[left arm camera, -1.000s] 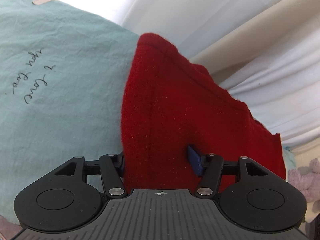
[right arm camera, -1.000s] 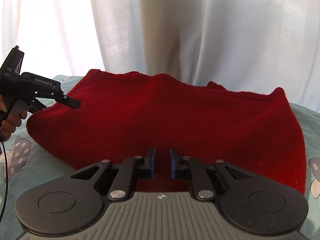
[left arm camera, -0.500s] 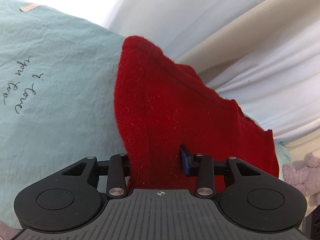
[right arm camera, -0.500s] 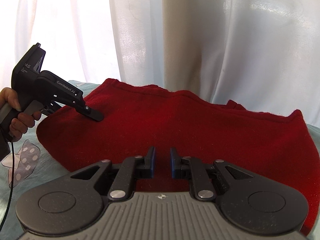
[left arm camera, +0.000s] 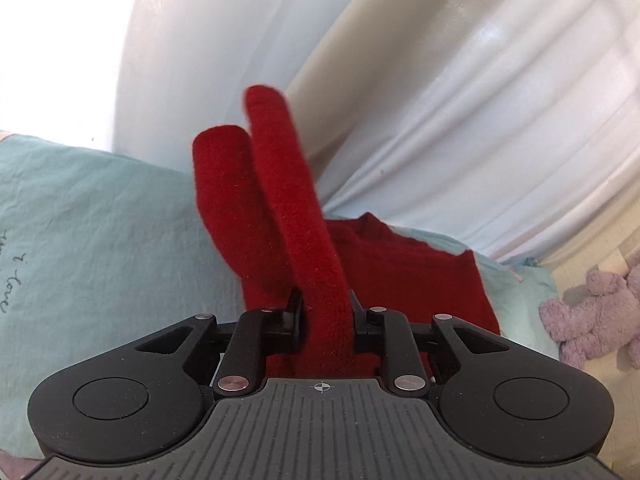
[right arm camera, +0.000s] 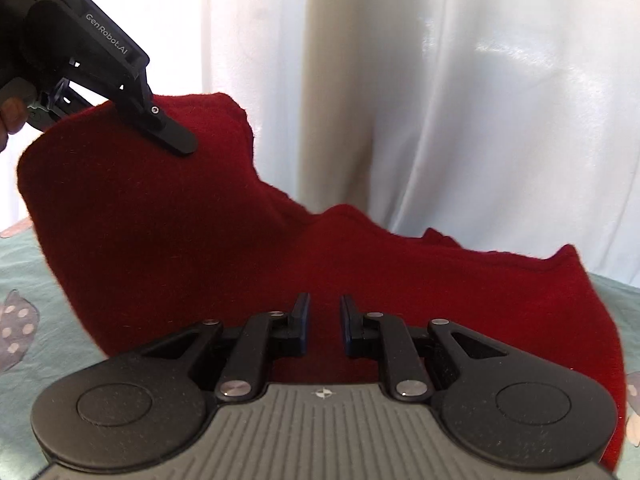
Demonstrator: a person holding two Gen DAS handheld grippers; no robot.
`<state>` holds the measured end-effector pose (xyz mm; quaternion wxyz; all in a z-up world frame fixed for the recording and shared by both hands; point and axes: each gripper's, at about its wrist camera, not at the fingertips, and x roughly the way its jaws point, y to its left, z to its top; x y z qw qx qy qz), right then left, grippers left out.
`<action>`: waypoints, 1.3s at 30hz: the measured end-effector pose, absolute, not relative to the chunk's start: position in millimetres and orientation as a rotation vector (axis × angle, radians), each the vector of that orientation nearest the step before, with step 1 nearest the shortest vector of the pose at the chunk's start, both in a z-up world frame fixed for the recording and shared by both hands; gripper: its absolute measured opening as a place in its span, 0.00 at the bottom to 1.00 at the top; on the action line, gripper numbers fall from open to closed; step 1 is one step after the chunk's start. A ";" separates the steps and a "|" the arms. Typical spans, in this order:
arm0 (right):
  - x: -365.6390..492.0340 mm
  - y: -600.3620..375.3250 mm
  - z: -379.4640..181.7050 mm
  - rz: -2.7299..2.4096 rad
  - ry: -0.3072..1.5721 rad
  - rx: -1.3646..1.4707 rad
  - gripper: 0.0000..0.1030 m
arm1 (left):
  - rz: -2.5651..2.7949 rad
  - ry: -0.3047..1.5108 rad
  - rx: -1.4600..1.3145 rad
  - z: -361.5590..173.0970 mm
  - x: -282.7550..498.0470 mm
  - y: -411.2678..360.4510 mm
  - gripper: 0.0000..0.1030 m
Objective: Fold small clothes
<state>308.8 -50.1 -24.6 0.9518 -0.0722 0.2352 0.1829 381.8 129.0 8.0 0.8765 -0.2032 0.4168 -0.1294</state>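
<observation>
A red knitted garment point(left arm camera: 288, 200) lies on a pale teal sheet point(left arm camera: 100, 220). My left gripper point(left arm camera: 324, 304) is closing, and its pads press on a thick fold of the garment's left end, which stands up above the sheet. In the right wrist view that left gripper point(right arm camera: 176, 140) holds the raised corner of the garment point(right arm camera: 200, 240) at the upper left. My right gripper point(right arm camera: 323, 308) sits low over the garment's near edge, its jaws almost together with red fabric filling the slim gap.
White curtains point(right arm camera: 440, 80) hang close behind the bed. A purple plush toy point(left arm camera: 592, 312) lies at the right beyond the sheet's edge. A person's hand point(right arm camera: 8, 116) grips the left tool's handle. The sheet point(right arm camera: 24, 264) has grey dotted prints.
The left jaws closed on the garment's left end and rose, pulling that end up off the sheet into a standing fold. The right gripper stayed almost in place.
</observation>
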 end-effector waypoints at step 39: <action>303.9 -113.5 -7.8 0.385 0.505 0.047 0.33 | -0.403 0.860 -0.396 33.5 386.6 54.8 0.19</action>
